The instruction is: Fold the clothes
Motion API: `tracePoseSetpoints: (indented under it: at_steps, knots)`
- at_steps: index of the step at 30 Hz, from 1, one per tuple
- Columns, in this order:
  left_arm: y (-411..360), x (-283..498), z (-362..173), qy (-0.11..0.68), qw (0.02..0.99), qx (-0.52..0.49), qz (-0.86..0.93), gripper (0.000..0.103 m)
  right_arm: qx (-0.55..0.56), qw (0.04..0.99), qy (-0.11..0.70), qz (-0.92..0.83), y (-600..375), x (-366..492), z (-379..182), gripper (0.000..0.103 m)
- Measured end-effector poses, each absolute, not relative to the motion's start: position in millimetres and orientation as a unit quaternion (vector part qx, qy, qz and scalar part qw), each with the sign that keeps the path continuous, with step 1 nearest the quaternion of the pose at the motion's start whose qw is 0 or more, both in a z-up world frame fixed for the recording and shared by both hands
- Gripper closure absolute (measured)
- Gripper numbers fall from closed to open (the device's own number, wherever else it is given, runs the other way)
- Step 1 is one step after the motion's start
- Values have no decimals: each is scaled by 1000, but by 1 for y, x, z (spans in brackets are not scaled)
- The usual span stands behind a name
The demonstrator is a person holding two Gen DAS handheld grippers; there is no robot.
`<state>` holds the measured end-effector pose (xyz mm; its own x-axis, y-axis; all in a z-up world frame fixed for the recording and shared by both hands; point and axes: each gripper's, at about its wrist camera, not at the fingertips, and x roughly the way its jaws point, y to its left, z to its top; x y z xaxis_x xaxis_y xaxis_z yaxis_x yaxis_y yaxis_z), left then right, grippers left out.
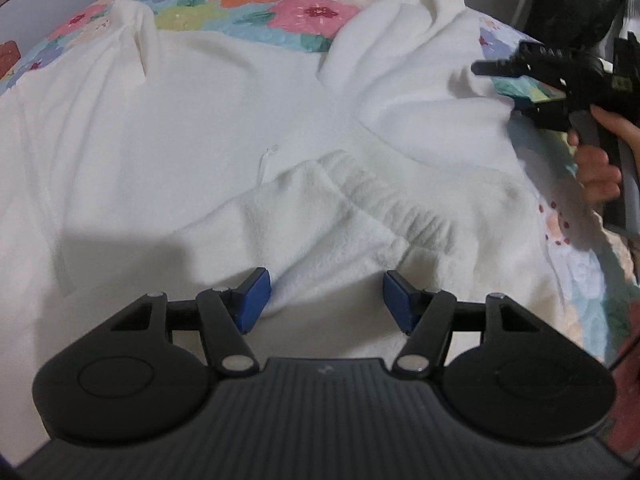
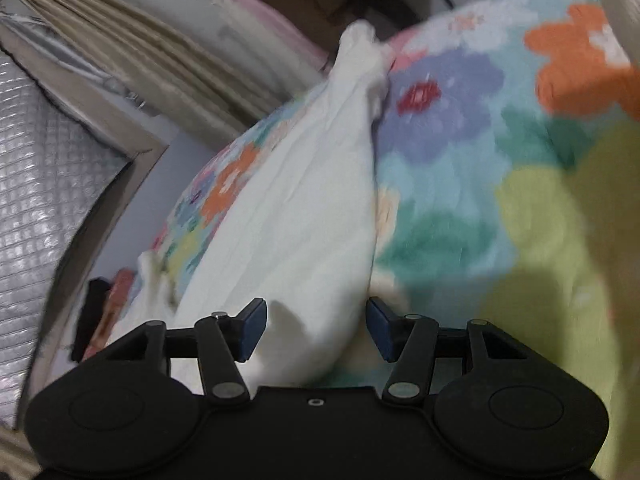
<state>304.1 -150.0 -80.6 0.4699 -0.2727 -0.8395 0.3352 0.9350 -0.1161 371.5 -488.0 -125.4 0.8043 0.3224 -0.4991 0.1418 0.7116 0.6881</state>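
White fleece pants spread on the flowered bed, both claws wide.

From my left claw (image 1: 326, 300) I see the white pants (image 1: 200, 140) lying across the floral bedspread (image 1: 256, 4), waistband (image 1: 396, 208) bunched just ahead of the blue pads (image 1: 252, 300), which stand wide apart with nothing between them. Further right, the right claw (image 1: 486, 68) hangs over the pants' edge, gripped by a hand (image 1: 598, 160). On its own camera (badly blurred) my right claw (image 2: 316, 330) is spread wide too, one pant leg (image 2: 312, 200) stretching away between the pads, ungripped.
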Motion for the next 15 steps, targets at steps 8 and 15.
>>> tracePoseSetpoints:
  at_steps: [8, 15]
  knots:
    - [-136, 315, -82, 495, 849, -28, -183, 41, 367, 891, 253, 81, -472, 381, -118, 91]
    - [-82, 314, -64, 461, 842, -191, -208, 41, 297, 905, 201, 230, -396, 364, -41, 91]
